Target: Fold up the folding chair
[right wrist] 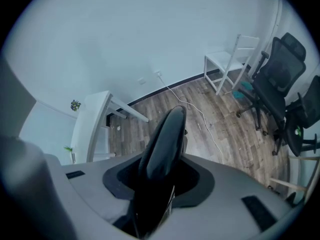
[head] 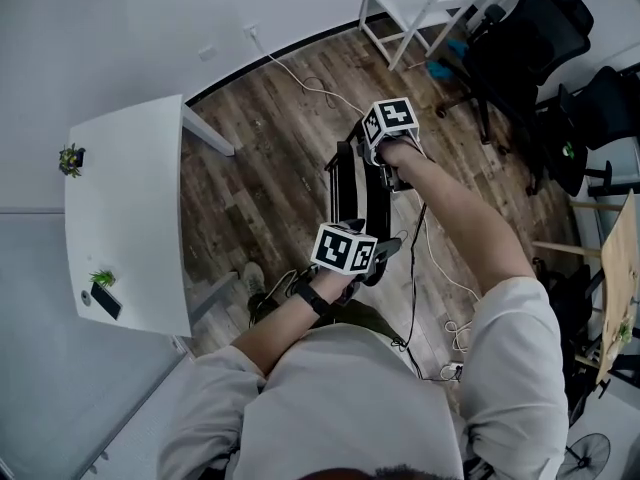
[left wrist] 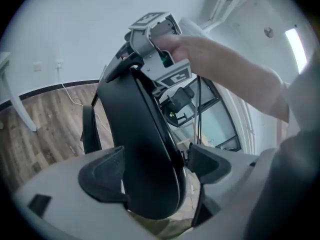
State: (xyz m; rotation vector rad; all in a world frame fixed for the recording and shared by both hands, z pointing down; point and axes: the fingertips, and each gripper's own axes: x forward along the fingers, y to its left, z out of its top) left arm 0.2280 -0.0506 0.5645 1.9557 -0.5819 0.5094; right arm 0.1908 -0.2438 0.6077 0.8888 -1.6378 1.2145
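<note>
A black folding chair point(head: 355, 183) stands on the wood floor right in front of me. In the head view my right gripper point(head: 388, 175) points steeply down onto the top of the backrest. My left gripper point(head: 380, 253) is nearer to me, at the seat. In the left gripper view the black seat panel point(left wrist: 145, 149) stands tilted up between the pads, and that gripper point(left wrist: 155, 169) is shut on it. The right gripper's marker cube point(left wrist: 150, 20) and a hand show above it. In the right gripper view the backrest edge point(right wrist: 167, 134) sits in the pads' recess, with the gripper point(right wrist: 160, 181) shut on it.
A white table point(head: 120, 218) with two small plants point(head: 70, 158) and a phone point(head: 105, 300) stands at the left. A white chair point(head: 420, 8) and black office chairs point(head: 520, 48) are at the back right. Cables point(head: 310, 88) trail over the floor.
</note>
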